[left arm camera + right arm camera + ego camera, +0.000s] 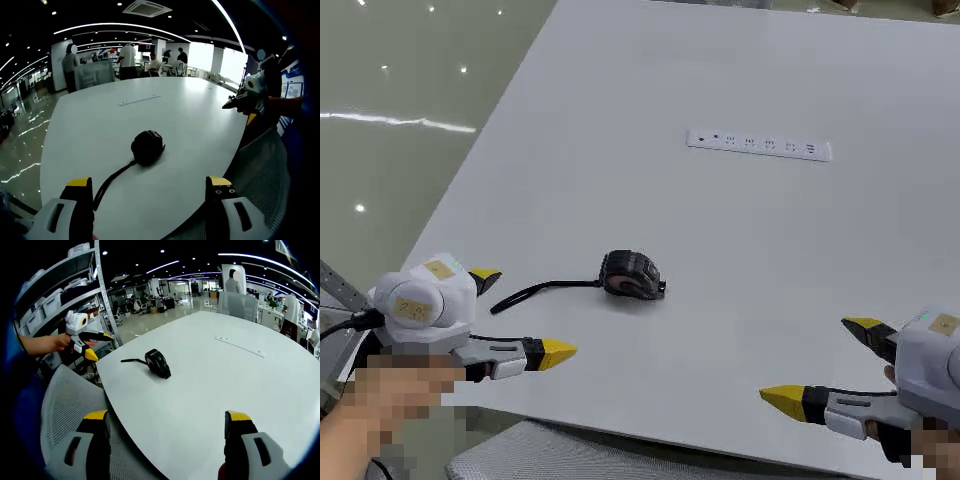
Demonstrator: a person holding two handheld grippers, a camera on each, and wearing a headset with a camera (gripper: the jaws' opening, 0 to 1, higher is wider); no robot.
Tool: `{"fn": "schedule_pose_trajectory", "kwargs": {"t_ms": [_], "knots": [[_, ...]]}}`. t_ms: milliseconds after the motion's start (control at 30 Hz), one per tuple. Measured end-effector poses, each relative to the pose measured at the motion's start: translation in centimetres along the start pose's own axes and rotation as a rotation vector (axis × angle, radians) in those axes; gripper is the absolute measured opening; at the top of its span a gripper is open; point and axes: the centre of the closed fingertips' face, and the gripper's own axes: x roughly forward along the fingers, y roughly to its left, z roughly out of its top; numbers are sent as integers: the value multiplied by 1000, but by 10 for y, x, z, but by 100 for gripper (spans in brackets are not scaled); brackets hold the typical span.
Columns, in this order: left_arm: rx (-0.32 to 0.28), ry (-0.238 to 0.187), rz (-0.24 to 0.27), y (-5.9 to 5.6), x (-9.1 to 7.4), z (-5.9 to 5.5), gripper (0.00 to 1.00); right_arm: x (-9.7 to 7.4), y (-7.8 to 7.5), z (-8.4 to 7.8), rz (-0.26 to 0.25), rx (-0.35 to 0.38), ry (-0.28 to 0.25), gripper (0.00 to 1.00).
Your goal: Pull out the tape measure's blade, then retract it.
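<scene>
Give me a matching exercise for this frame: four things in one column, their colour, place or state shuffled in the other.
1. tape measure
2. power strip
3. left gripper
4. right gripper

A. white, on the far part of the table
B. open, at the near left
C. black, lying mid-table
D. open, at the near right

Pairs: 1-C, 2-A, 3-B, 4-D

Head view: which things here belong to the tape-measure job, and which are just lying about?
Job in hand:
tape measure with its black strap; left gripper and right gripper, both open, neither touching it.

Lying about:
white power strip, farther back on the table; grey mesh chair at the near edge.
</scene>
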Motion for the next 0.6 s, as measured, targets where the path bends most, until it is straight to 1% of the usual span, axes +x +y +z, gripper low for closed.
{"fn": "schedule_pose_trajectory", "kwargs": {"t_ms": [200,300,400,467,600], "knots": [[23,2,-16,1,9,5,88,10,3,5,27,-48,16,90],[34,4,-39,-1,15,6,87,16,4,10,40,-60,12,90],[49,19,-57,0,22,5,87,25,7,12,57,-92,22,90],[57,20,-65,-1,25,7,87,30,8,12,66,-103,28,90],[93,31,-81,-1,34,12,87,42,12,12,88,-133,46,89]]}}
